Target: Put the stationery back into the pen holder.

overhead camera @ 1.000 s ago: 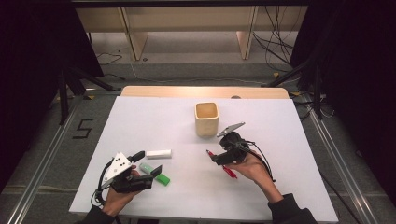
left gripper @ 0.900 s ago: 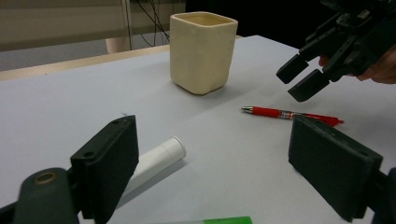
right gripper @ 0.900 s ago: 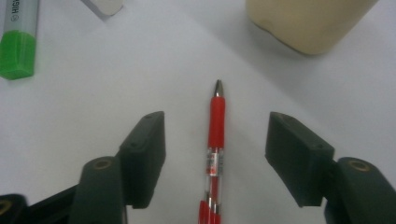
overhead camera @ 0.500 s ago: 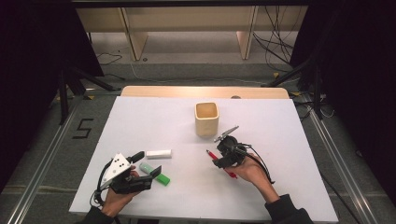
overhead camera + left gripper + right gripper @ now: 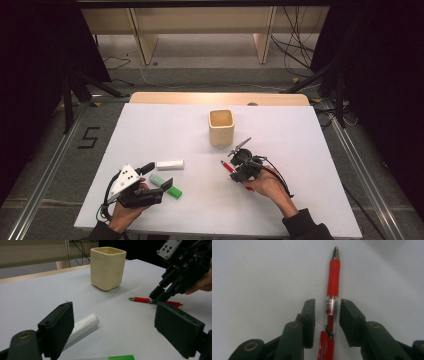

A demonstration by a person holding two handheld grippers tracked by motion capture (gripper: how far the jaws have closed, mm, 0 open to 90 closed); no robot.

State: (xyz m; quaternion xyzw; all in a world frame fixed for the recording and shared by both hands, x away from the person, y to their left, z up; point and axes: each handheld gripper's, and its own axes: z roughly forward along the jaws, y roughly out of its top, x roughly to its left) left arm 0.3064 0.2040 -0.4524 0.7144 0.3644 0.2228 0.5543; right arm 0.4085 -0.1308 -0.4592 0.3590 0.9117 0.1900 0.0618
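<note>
A: Straddling the red pen (image 5: 331, 300), the right gripper (image 5: 327, 315) has a pad on each side of the barrel with a sliver of white table (image 5: 257, 275) showing on both sides, so nothing pinches yet. The jaws have just been closing around it.

B: Where is the pen on the table?

A: At about five o'clock from the beige cup (image 5: 221, 127), near it, lying flat, tip toward ten o'clock. That cup is probably where it belongs.

B: And the left gripper (image 5: 150, 187)?

A: Jaws spread wide and empty, parked low beside the white tube (image 5: 83, 326) and the green marker (image 5: 166, 185), out of the way.

B: What differs between views?

A: The right gripper view reveals the gaps at the pads; the high view hides the barrel under the hand.
</note>
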